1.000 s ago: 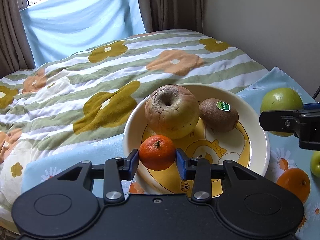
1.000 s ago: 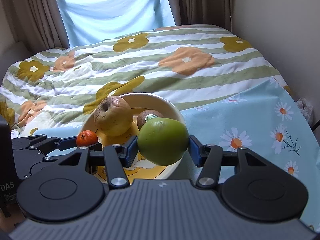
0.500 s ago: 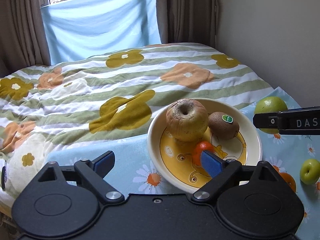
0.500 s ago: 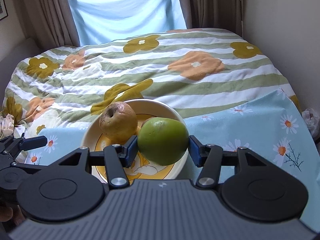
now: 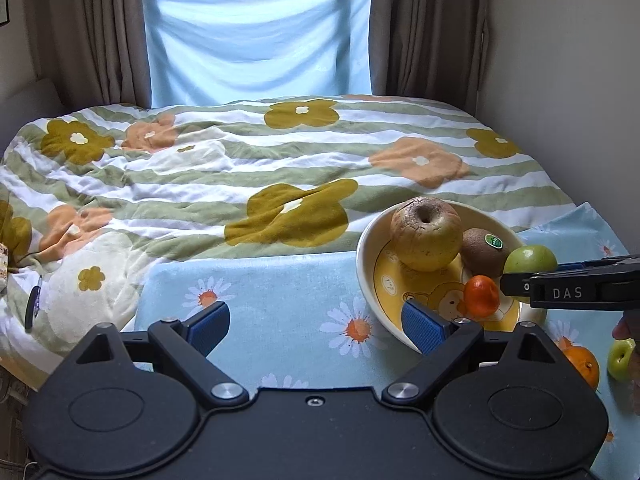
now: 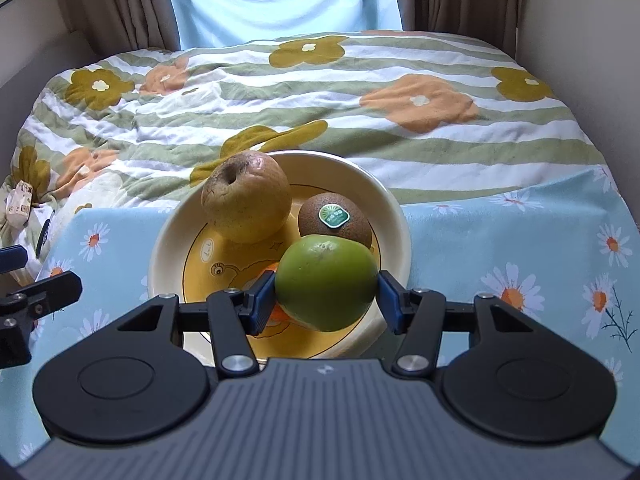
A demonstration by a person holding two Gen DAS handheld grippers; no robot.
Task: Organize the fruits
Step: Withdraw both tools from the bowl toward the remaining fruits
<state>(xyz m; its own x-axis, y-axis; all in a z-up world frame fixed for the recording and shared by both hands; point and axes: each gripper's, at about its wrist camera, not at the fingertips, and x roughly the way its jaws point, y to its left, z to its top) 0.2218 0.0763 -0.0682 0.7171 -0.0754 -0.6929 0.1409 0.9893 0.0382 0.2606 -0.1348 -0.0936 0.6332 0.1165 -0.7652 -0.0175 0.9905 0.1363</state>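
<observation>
A cream bowl (image 5: 370, 252) with a yellow cartoon bottom sits on the blue daisy cloth. It holds a wrinkled yellow apple (image 5: 426, 236), a kiwi (image 5: 482, 252) with a green sticker and a small mandarin (image 5: 481, 295). My left gripper (image 5: 316, 326) is open and empty, low and left of the bowl. My right gripper (image 6: 326, 300) is shut on a large green fruit (image 6: 326, 282) and holds it over the bowl's (image 6: 400, 216) near side, in front of the kiwi (image 6: 334, 218) and apple (image 6: 246, 198). The mandarin (image 6: 274, 268) is mostly hidden behind the green fruit.
An orange (image 5: 586, 364) and a small green apple (image 5: 620, 356) lie on the cloth right of the bowl. A flowered striped quilt (image 5: 280, 168) covers the bed behind. A wall stands on the right; curtains and a window are at the back.
My left gripper let go of the mandarin in the bowl, opened and drew back to the left. My right gripper carried the green fruit forward, over the bowl.
</observation>
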